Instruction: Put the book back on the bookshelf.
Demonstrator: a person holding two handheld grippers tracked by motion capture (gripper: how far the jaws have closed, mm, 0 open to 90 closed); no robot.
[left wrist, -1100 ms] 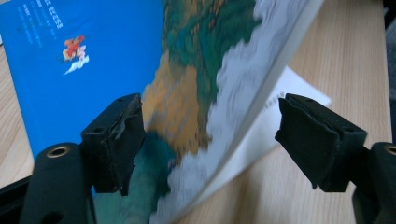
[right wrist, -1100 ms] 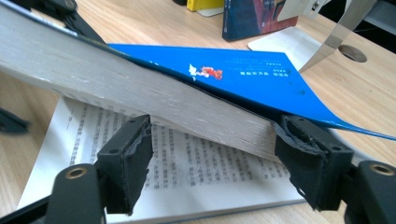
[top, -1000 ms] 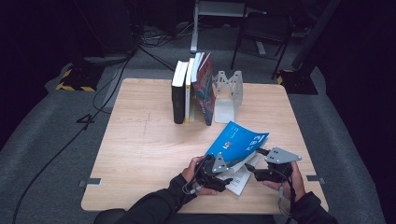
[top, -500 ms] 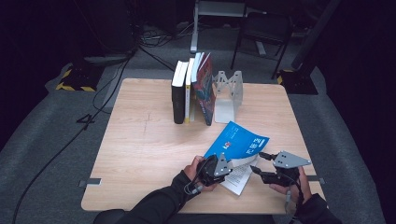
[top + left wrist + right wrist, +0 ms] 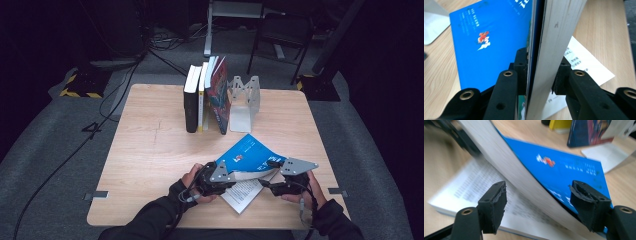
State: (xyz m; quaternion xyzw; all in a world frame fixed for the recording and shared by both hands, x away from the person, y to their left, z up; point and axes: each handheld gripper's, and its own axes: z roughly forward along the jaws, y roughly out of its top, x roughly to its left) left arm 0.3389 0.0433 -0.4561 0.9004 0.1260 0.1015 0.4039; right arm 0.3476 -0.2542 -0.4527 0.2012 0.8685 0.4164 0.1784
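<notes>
A blue-covered book [image 5: 250,152] lies open near the table's front right, its cover and a thick block of pages lifted off the white text page [image 5: 245,192]. My left gripper [image 5: 235,176] comes in from the left. In the left gripper view its jaws have just closed, and the left gripper [image 5: 541,72] is shut on the cover [image 5: 494,42] and page block. My right gripper [image 5: 267,182] is at the book's right. In the right gripper view its jaws have just opened, and the right gripper [image 5: 540,197] straddles the page block [image 5: 506,165] without pressing it.
A row of upright books [image 5: 205,95] stands at the table's back middle, leaning on a grey metal bookend [image 5: 245,97]. The wooden table [image 5: 145,150] has bare room on its left half. A chair and cables are on the floor behind.
My left gripper closed on the lifted cover and pages and shifted a little to the right. The right gripper stayed at the book's right edge.
</notes>
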